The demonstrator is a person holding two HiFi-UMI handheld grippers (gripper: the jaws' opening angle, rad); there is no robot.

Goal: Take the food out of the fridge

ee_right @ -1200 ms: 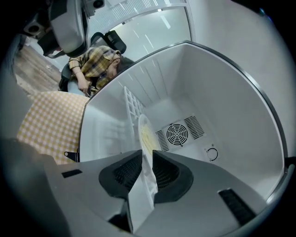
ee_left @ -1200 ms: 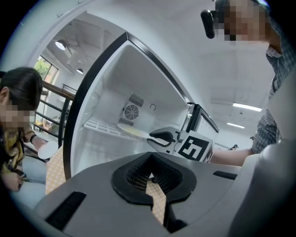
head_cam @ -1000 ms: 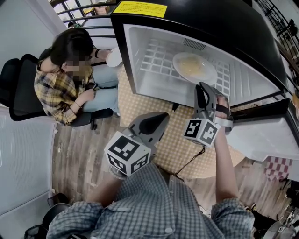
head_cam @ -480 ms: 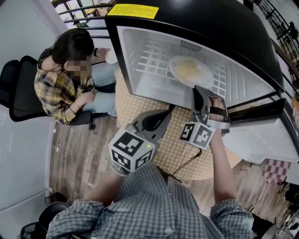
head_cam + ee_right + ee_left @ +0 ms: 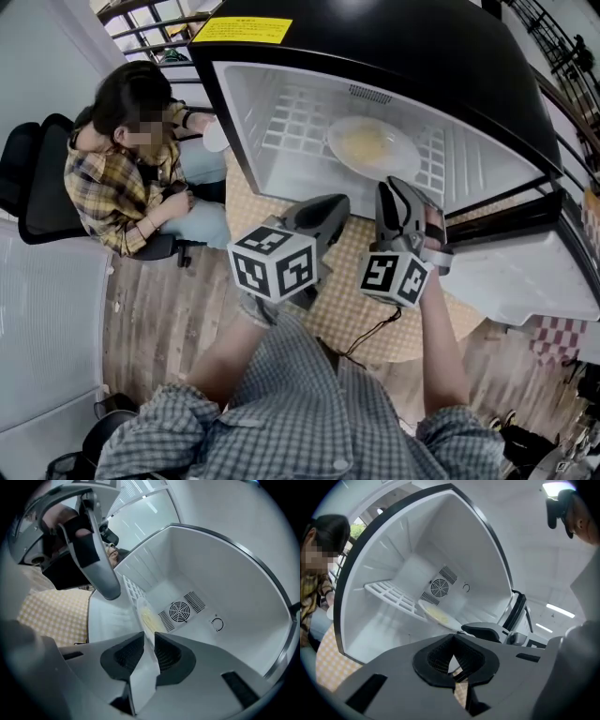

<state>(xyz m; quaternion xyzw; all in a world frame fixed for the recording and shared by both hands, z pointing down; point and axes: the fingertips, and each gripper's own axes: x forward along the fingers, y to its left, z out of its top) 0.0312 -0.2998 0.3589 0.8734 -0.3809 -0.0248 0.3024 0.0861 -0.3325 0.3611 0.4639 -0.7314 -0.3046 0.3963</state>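
Side by side, the left gripper [image 5: 330, 204] has jaws closed, the right gripper [image 5: 393, 189] slightly apart.

One fridge [image 5: 375, 47] stands open at the upper middle of the frame. It has one yellow label [image 5: 242, 30] on its top, one wire shelf [image 5: 291, 122] inside and one round fan grille [image 5: 439, 588] in its back wall. One plate of pale food [image 5: 370, 145] lies on that shelf. Two claws show at centre, the left claw [image 5: 337, 202] and the right claw [image 5: 390, 187]. Each carries one marker cube [image 5: 274, 262], two in all. One seated person [image 5: 122, 178] and one black chair [image 5: 37, 187] are at the left. One checked cloth [image 5: 356, 300] lies below the fridge.
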